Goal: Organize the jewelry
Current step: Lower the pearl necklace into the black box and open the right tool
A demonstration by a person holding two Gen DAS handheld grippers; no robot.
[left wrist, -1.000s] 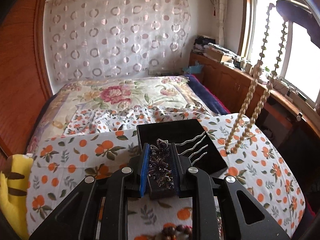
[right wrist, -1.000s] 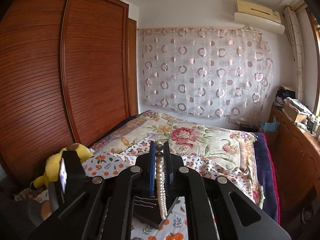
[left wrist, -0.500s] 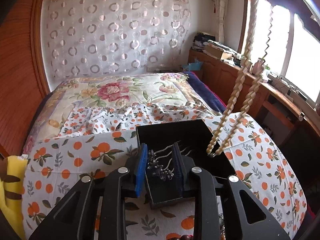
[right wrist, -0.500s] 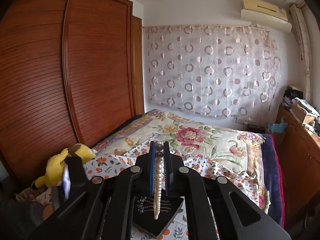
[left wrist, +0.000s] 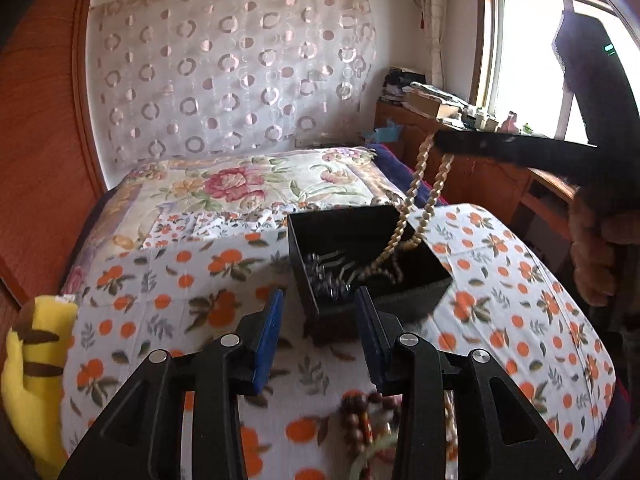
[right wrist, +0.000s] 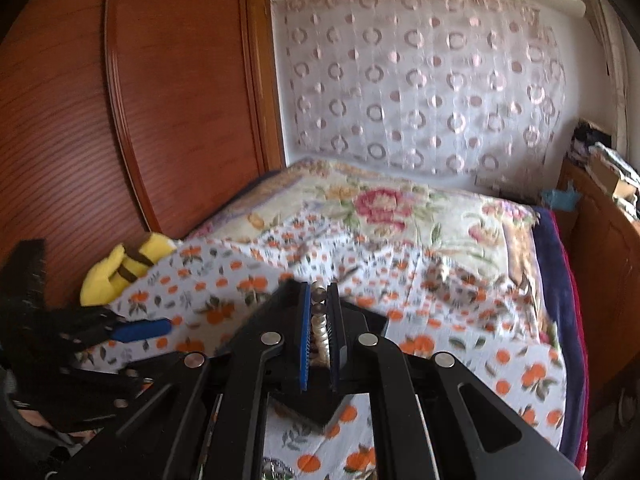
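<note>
A black jewelry box (left wrist: pixel 416 292) stands on the orange-print cloth (left wrist: pixel 180 280). A metal hair comb (left wrist: pixel 326 276) lies inside it. My left gripper (left wrist: pixel 318 312) is open and empty, just in front of the box's near wall. My right gripper (right wrist: pixel 319 300) is shut on a pearl bead necklace (right wrist: pixel 320 324); in the left wrist view the necklace (left wrist: pixel 416 192) hangs from above and its lower end lies coiled in the box. The box is mostly hidden behind the right gripper in the right wrist view.
A brown wooden bead bracelet (left wrist: pixel 360 416) lies on the cloth close to my left gripper's base. A yellow plush toy (left wrist: pixel 28 364) sits at the left edge. A wooden wardrobe (right wrist: pixel 120 120) stands left; a wooden cabinet (left wrist: pixel 480 172) under the window right.
My left gripper opened, let go of the hair comb into the box and drew back. My right gripper came down, and the necklace's lower end went into the box.
</note>
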